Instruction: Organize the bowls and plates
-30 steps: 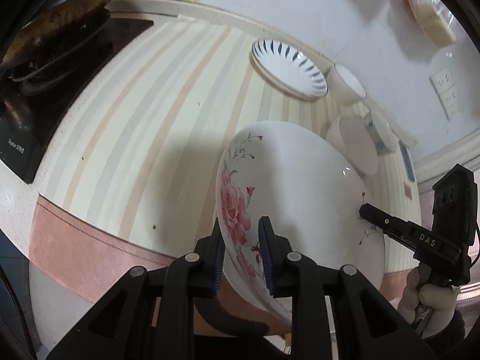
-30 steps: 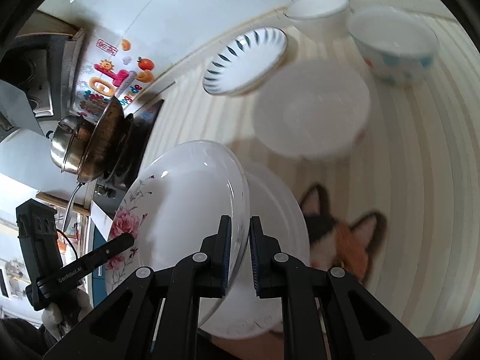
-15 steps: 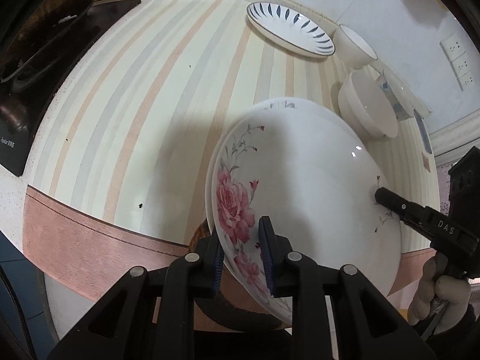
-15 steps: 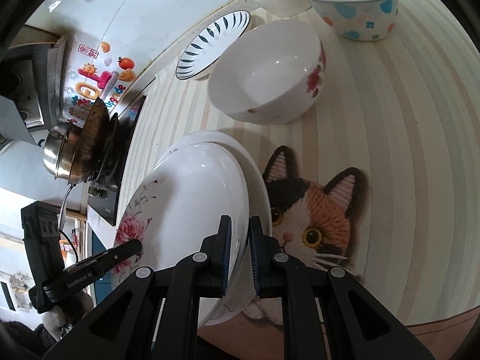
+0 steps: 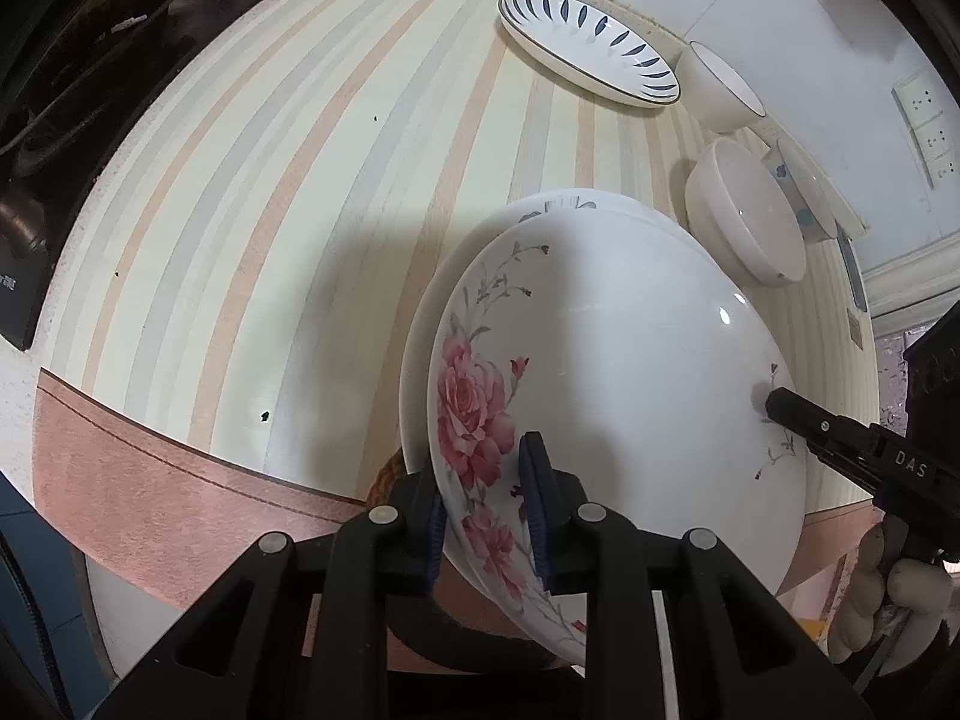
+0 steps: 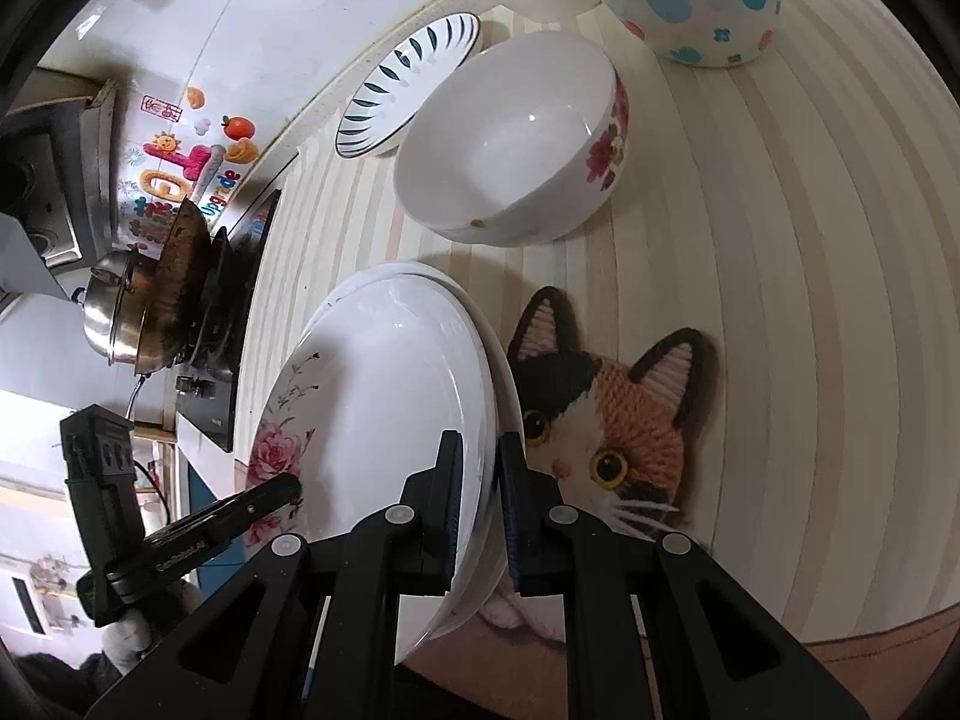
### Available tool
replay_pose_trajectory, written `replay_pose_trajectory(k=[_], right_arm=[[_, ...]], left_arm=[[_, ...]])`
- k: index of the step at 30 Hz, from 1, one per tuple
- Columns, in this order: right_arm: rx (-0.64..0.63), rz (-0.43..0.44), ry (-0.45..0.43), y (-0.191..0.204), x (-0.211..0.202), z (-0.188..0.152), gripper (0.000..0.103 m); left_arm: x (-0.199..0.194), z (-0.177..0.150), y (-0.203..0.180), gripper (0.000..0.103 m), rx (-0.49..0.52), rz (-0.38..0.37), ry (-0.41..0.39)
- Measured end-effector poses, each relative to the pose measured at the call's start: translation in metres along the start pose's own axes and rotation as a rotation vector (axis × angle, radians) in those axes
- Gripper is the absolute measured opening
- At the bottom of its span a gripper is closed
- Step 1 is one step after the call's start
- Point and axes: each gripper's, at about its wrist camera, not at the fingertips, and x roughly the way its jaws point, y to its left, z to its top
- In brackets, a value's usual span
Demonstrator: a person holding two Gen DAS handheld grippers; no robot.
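Note:
A white plate with pink roses [image 5: 612,384] [image 6: 384,408] hangs tilted between both grippers. My left gripper [image 5: 483,510] is shut on its rose-painted rim. My right gripper [image 6: 480,504] is shut on the opposite rim; its finger also shows in the left wrist view at the plate's far edge. Just beneath lies another white plate [image 5: 420,324] [image 6: 504,372] on a cat-face mat [image 6: 618,420], and the held plate sits close over it. A large white bowl with a flower [image 6: 516,138] [image 5: 744,222] stands behind.
A blue-leaf plate [image 5: 588,48] [image 6: 408,90], a small white bowl [image 5: 720,84] and a blue-dotted bowl [image 6: 690,0] stand along the back wall. A stove with a pan [image 6: 174,276] lies to the left. A person's hand [image 5: 888,594] grips the right tool. Striped mat [image 5: 270,180] covers the counter.
The rose plate has come down with both grippers toward the plate on the cat mat. The cat mat and large bowl now appear closer in the right wrist view.

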Motion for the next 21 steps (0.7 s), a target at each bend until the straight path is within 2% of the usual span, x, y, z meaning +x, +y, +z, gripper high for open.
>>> replay_pose_trajectory(k=[5, 7, 13, 17, 19, 21], right_arm=[[0.034, 0.017, 0.024, -0.006, -0.005, 0.000, 0.016], [0.053, -0.003, 0.047, -0.010, -0.006, 0.000, 0.016], [0.085, 0.042, 0.041, -0.018, -0.018, -0.003, 0.017], [0.115, 0.065, 0.041, -0.023, -0.030, -0.001, 0.017], [0.121, 0.058, 0.027, -0.022, -0.043, 0.003, 0.017], [0.113, 0.059, 0.003, -0.018, -0.060, 0.009, 0.017]], left_arm=[[0.004, 0.001, -0.003, 0.020, 0.005, 0.002, 0.024], [0.006, 0.000, -0.006, 0.020, 0.016, 0.010, 0.030], [0.006, 0.000, -0.013, 0.020, 0.038, 0.054, 0.049], [-0.010, 0.004, -0.011, 0.020, 0.044, 0.098, 0.062], [-0.025, 0.011, -0.013, 0.020, 0.063, 0.098, 0.036], [-0.044, 0.023, -0.019, 0.021, 0.103, 0.134, 0.006]])
